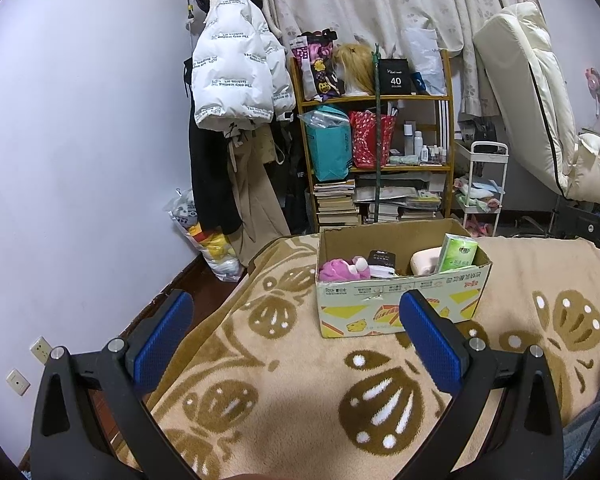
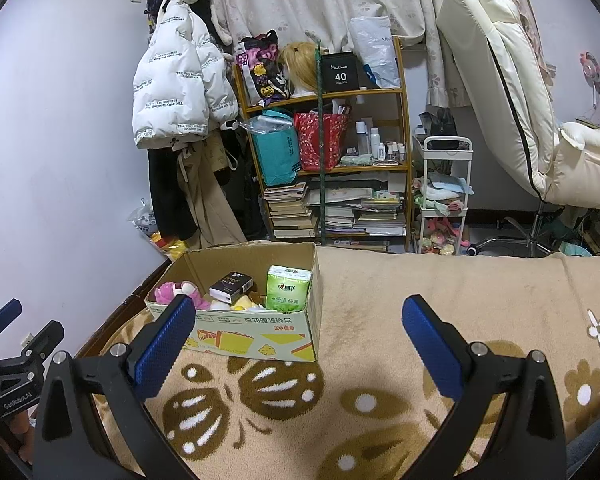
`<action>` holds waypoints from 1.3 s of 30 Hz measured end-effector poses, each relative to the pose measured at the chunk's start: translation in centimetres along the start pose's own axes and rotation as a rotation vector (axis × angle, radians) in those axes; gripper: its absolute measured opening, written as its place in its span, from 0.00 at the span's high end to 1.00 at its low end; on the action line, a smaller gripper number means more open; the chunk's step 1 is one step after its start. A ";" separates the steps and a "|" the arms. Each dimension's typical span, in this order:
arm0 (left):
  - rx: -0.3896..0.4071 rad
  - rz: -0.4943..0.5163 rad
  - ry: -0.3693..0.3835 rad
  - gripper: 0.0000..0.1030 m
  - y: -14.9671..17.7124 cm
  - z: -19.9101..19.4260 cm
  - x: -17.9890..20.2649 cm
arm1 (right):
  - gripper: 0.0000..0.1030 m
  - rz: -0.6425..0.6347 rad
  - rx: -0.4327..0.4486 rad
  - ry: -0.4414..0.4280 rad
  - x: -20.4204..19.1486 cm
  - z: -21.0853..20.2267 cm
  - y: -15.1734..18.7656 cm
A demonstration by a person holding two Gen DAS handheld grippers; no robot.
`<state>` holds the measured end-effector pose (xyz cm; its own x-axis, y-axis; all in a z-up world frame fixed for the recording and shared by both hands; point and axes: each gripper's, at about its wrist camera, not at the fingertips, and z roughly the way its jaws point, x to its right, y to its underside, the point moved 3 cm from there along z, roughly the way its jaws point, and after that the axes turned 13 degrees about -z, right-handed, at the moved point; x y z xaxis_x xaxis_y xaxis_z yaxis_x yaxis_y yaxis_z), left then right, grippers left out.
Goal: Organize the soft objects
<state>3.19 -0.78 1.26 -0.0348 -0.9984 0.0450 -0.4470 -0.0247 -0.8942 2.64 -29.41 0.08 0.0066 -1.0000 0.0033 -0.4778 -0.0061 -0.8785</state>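
An open cardboard box (image 1: 400, 300) (image 2: 260, 338) stands on a beige patterned blanket (image 1: 280, 380) (image 2: 440, 292). Inside lie a pink plush toy (image 1: 342, 269) (image 2: 176, 292), a black tissue pack (image 1: 382, 261) (image 2: 231, 287), a green tissue pack (image 1: 458, 253) (image 2: 289, 288), a cream soft item (image 1: 426, 261) and something yellow (image 2: 246, 301). My left gripper (image 1: 296, 312) is open and empty, in front of the box. My right gripper (image 2: 300, 320) is open and empty, to the right of the box. The left gripper's body shows at the left edge of the right wrist view (image 2: 8, 360).
Behind the bed stand a wooden shelf (image 1: 374, 136) (image 2: 328, 140) with bags and books, hung coats (image 1: 236, 76) (image 2: 180, 80), a white cart (image 1: 482, 188) (image 2: 444, 196) and a cream recliner (image 1: 540, 112) (image 2: 520, 100). A plastic bag (image 1: 212, 240) lies on the floor by the wall.
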 end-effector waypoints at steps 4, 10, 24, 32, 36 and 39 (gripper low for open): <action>0.000 -0.003 -0.003 0.01 -0.1 0.0 -0.1 | 0.00 0.002 -0.001 -0.003 0.1 -0.1 -0.1; 0.003 -0.016 -0.006 0.01 0.1 -0.1 -0.1 | 0.00 0.005 0.002 0.005 0.2 0.1 0.2; 0.002 -0.009 0.003 0.01 0.4 0.0 0.3 | 0.00 0.003 -0.001 0.005 0.5 0.2 0.3; 0.001 -0.014 0.000 0.01 0.5 -0.1 0.6 | 0.00 0.001 -0.002 0.003 0.6 0.1 0.1; -0.001 -0.016 0.000 0.01 0.5 -0.1 0.6 | 0.00 0.003 -0.002 0.003 0.6 0.2 0.1; -0.001 -0.013 0.002 0.01 0.5 -0.1 0.7 | 0.00 0.002 -0.003 0.003 0.7 0.1 0.1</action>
